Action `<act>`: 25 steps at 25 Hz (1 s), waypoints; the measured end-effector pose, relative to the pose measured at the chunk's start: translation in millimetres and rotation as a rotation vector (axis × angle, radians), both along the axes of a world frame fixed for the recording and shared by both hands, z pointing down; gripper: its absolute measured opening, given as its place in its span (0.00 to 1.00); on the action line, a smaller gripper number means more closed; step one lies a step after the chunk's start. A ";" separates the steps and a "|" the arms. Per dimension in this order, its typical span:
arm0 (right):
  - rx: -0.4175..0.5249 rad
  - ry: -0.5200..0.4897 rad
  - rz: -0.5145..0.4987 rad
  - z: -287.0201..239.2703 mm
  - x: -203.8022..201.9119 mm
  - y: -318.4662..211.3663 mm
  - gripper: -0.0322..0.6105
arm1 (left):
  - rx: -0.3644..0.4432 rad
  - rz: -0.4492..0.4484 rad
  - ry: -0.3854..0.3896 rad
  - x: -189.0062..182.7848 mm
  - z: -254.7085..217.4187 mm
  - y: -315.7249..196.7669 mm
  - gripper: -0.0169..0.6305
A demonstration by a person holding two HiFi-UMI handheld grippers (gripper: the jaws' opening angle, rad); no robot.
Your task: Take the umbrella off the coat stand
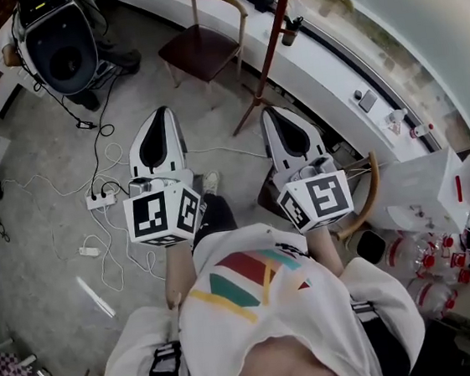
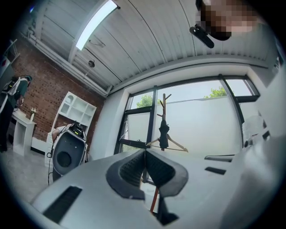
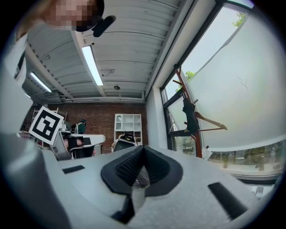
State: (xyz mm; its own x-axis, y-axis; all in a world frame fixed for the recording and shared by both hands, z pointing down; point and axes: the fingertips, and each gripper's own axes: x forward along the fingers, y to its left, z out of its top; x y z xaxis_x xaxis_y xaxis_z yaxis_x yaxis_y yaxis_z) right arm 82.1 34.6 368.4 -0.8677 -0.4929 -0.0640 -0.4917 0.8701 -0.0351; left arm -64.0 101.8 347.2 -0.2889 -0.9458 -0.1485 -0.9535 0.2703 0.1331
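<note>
A folded dark umbrella (image 2: 164,134) hangs from a peg of the reddish wooden coat stand (image 2: 163,105) in front of the big window, with a wooden hanger (image 2: 175,144) beside it. The right gripper view shows the same umbrella (image 3: 190,117) on the stand (image 3: 182,89), ahead and to the right. Seen from the head, the stand's pole (image 1: 275,33) rises just beyond both grippers. My left gripper (image 2: 145,152) is shut and empty, well short of the umbrella. My right gripper (image 3: 143,147) is also shut with nothing in it. Both point forward, the left (image 1: 162,114) beside the right (image 1: 271,113).
A wooden chair (image 1: 201,49) stands left of the stand's foot. A white window ledge (image 1: 330,62) runs behind it. Cables and a power strip (image 1: 100,200) lie on the floor. A black-and-white machine (image 1: 59,47) sits far left; a table with bottles (image 1: 444,243) is at right.
</note>
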 end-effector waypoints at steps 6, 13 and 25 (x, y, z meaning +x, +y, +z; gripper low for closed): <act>-0.028 -0.010 0.080 -3.8 -36.9 -45.5 0.05 | -0.007 0.068 -0.003 -39.4 -3.7 -50.9 0.04; -0.001 0.016 0.173 -19.1 -85.0 -100.6 0.05 | -0.003 0.152 0.004 -91.7 -15.6 -117.5 0.04; -0.009 0.025 0.325 -27.5 -149.1 -186.7 0.05 | 0.030 0.309 0.023 -156.9 -33.5 -221.4 0.04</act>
State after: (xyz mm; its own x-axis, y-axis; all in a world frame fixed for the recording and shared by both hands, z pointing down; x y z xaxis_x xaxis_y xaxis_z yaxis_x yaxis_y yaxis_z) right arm -67.0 -152.1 340.9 -0.6658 -0.7451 -0.0389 -0.7447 0.6668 -0.0268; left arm -221.0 -119.6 313.7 0.0085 -0.9846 -0.1745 -0.9865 -0.0368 0.1595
